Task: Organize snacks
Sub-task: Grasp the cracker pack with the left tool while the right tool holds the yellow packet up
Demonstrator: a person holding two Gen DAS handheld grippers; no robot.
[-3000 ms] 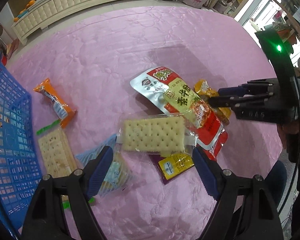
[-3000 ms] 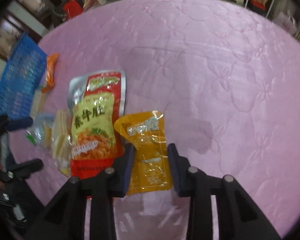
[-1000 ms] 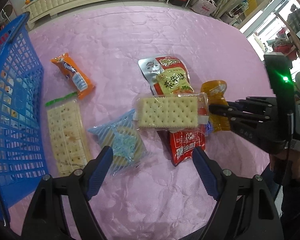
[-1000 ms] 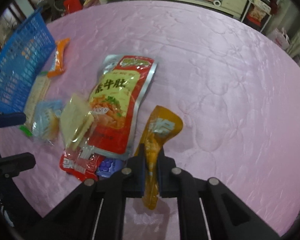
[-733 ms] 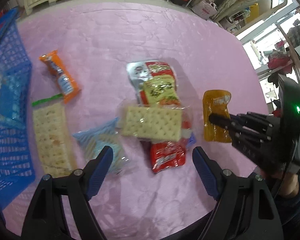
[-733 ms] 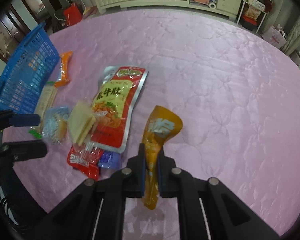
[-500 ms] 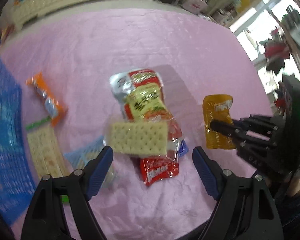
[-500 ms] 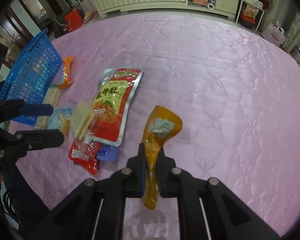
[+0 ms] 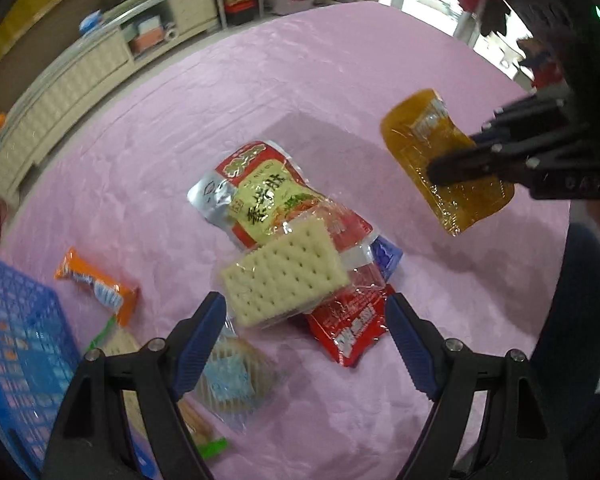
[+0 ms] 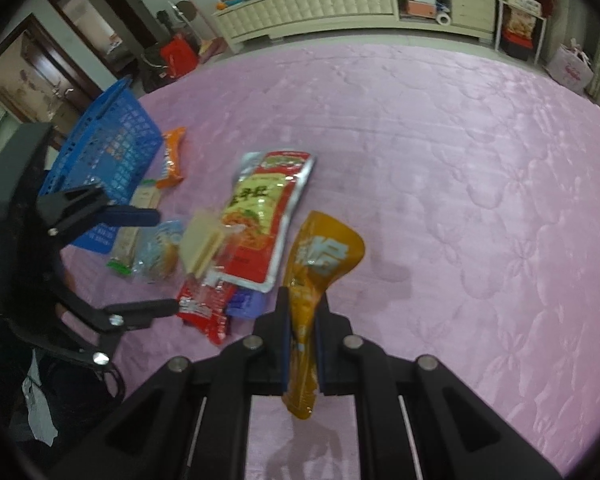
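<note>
Amber, glossy and crinkled, the yellow pouch [image 10: 324, 256] hangs pinched flat in my right gripper [image 10: 302, 320], clear of the pink tablecloth [image 10: 460, 168], its top curling over; my left gripper [image 9: 304, 336] gapes wide and empty above the cracker pack [image 9: 284, 276] lying on the red packets [image 9: 352, 324]

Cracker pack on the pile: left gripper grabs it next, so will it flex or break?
The cracker pack looks flat and rigid, so probably stiff. Crackers likely snap if squeezed hard. Its clear wrap may be slippery, and it lies tilted on the red pouch.
</note>
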